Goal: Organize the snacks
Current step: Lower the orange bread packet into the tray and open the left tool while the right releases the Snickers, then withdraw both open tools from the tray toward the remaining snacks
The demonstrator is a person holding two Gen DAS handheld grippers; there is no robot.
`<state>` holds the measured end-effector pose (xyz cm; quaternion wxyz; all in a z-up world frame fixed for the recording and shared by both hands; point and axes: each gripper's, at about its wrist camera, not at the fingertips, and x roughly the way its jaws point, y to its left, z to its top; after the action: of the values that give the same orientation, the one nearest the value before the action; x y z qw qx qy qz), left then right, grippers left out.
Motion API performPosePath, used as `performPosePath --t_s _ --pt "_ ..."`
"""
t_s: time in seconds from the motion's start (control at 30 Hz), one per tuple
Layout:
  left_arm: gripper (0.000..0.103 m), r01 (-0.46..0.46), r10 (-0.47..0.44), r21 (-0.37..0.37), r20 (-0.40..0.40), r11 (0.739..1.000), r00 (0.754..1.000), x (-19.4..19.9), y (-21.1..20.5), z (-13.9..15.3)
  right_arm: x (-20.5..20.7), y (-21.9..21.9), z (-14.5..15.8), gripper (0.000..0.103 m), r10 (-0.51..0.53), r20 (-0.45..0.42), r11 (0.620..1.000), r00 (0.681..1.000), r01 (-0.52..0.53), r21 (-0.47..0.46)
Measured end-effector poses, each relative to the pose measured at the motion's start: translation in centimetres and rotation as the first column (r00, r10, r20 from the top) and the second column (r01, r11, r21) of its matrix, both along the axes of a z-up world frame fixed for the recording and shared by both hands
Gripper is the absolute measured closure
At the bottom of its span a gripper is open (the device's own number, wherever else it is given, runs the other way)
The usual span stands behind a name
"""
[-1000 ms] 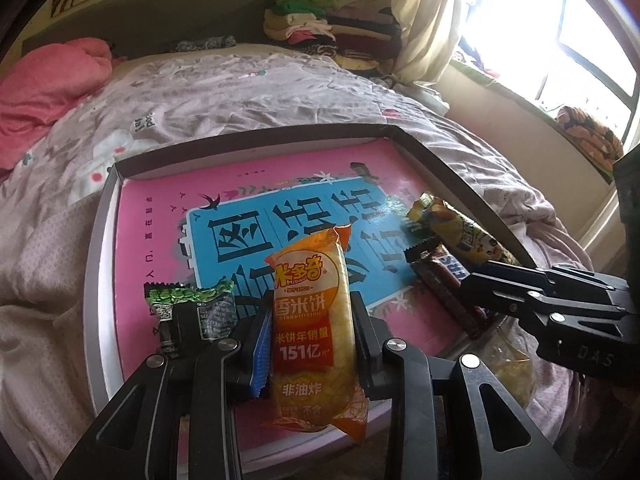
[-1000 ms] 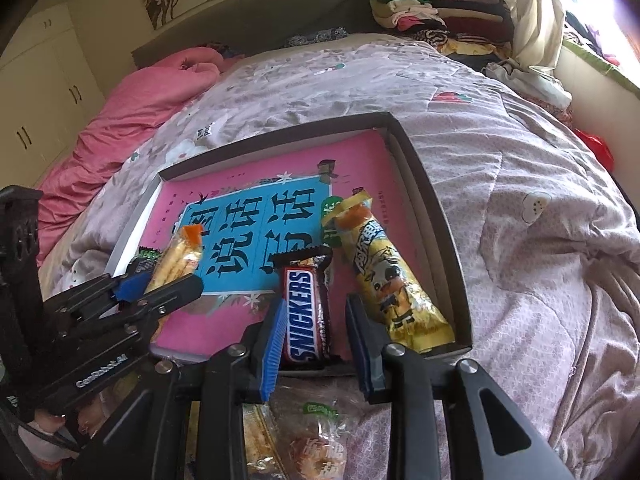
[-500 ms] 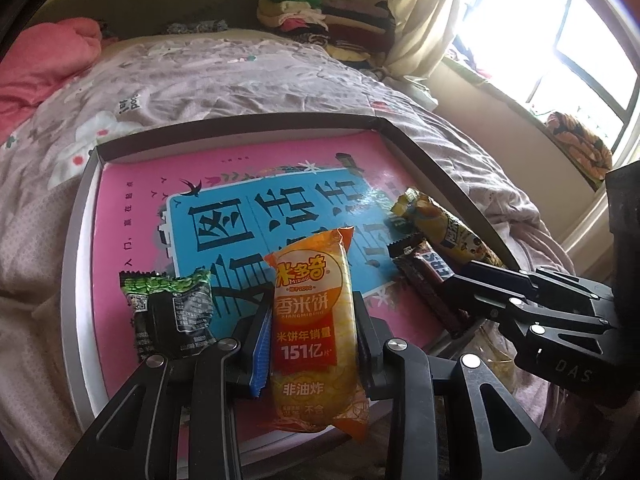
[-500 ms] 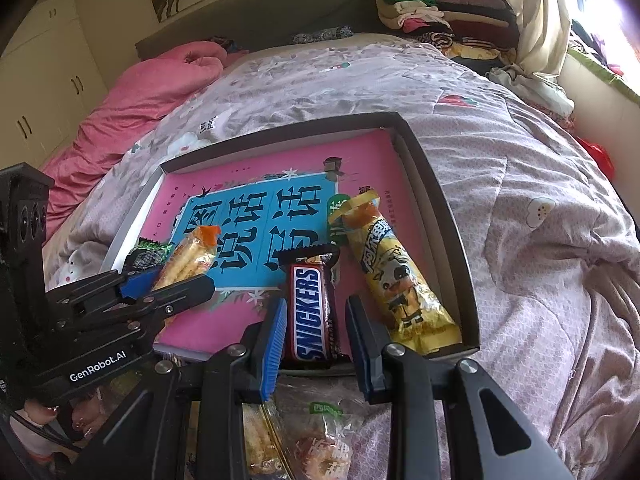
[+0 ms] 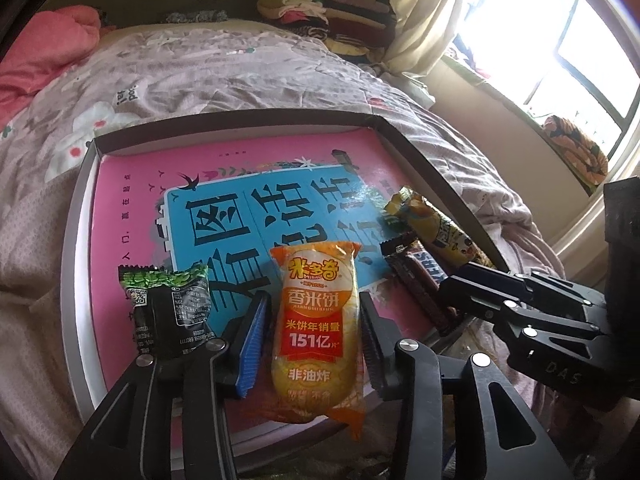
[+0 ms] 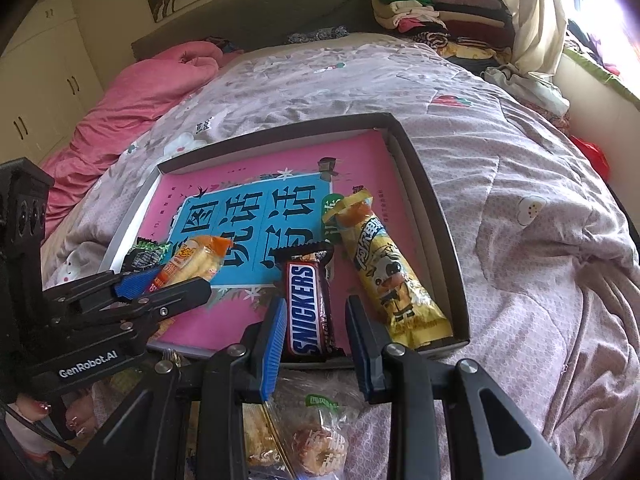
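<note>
A shallow tray (image 5: pixel 240 120) with a pink and blue printed floor lies on the bed. An orange rice cracker pack (image 5: pixel 316 320) lies at its near edge between the fingers of my left gripper (image 5: pixel 313 300). Those jaws are opening, with a gap on both sides of the pack. A green and black packet (image 5: pixel 168 304) lies just left of it. My right gripper (image 6: pixel 316 304) is shut on a Snickers bar (image 6: pixel 308 304) that rests on the tray's front edge. A long yellow snack pack (image 6: pixel 388 272) lies right of the bar, along the tray's right wall (image 6: pixel 424 200).
A clear bag of more snacks (image 6: pixel 316 436) lies on the quilt under the right gripper, in front of the tray. A hand with painted nails (image 6: pixel 40 416) holds the left gripper. A pink blanket (image 6: pixel 132 96) and folded clothes (image 6: pixel 420 4) lie at the bed's far end.
The left jaws have spread away from the rice cracker pack, which now lies loose on the tray. The right gripper and the Snickers bar have kept still.
</note>
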<state>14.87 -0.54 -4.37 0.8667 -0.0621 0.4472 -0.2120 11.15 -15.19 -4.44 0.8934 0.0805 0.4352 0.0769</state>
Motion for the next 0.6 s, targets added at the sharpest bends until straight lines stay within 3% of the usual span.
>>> performPosePath --t_s 0.6 --pt "0.042 -0.017 0.017 -0.032 0.002 0.999 1.0 -0.8 1.7 1.4 0.1 0.2 0.4 0.072 -0.023 -0.008 0.999 1.0 0.022 -0.028"
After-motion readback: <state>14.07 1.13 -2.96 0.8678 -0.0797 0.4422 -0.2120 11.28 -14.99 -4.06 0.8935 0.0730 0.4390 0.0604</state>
